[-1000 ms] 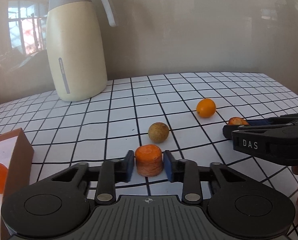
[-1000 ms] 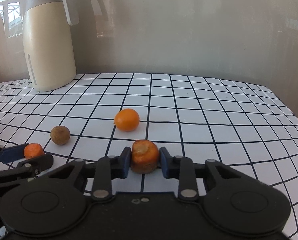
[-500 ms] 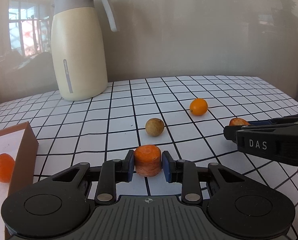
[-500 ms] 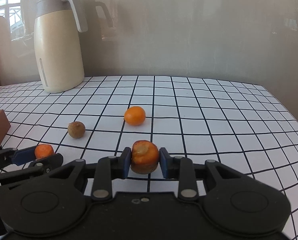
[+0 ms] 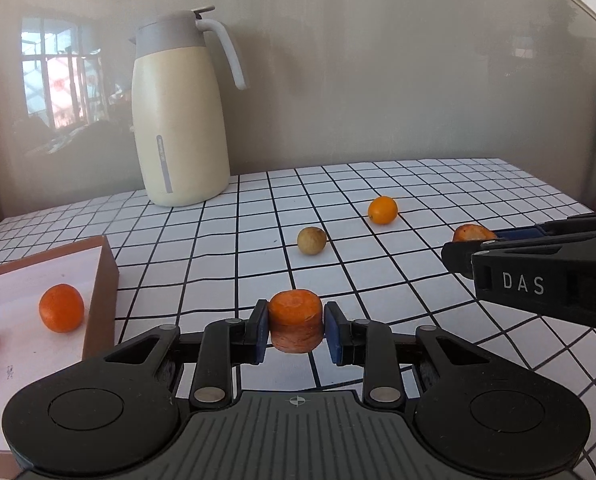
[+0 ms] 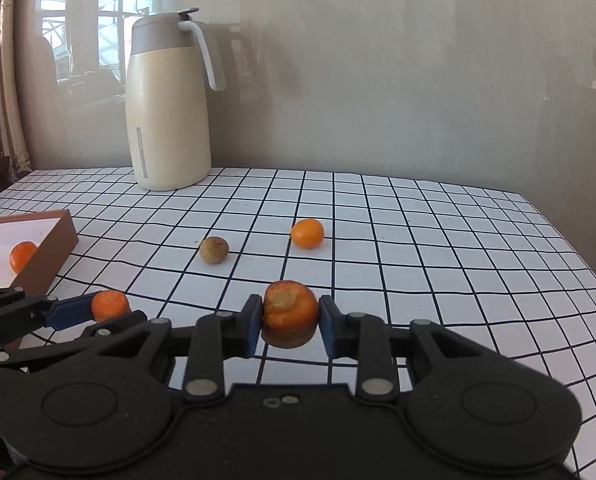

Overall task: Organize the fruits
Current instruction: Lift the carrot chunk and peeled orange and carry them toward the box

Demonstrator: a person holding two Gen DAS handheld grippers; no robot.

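My left gripper point(image 5: 296, 330) is shut on an orange carrot chunk point(image 5: 295, 326) and holds it above the checked table. My right gripper point(image 6: 289, 322) is shut on a second orange chunk with a brown top point(image 6: 289, 312), also lifted. Each gripper shows in the other's view: the right one point(image 5: 464, 240) at the right, the left one point(image 6: 109, 306) at the lower left. A small orange fruit point(image 5: 382, 210) and a brown round fruit point(image 5: 312, 241) lie on the table beyond. A brown box point(image 5: 101, 280) at the left holds orange pieces point(image 5: 61, 307).
A tall cream thermos jug point(image 5: 179, 120) stands at the back left by the wall. The checked tablecloth point(image 5: 418, 184) covers the table, whose right edge point(image 6: 570, 248) drops off at the right. The box also shows in the right wrist view point(image 6: 63, 236).
Both grippers have risen and pulled back with their chunks held. The box and its orange pieces have come further into view at the left.
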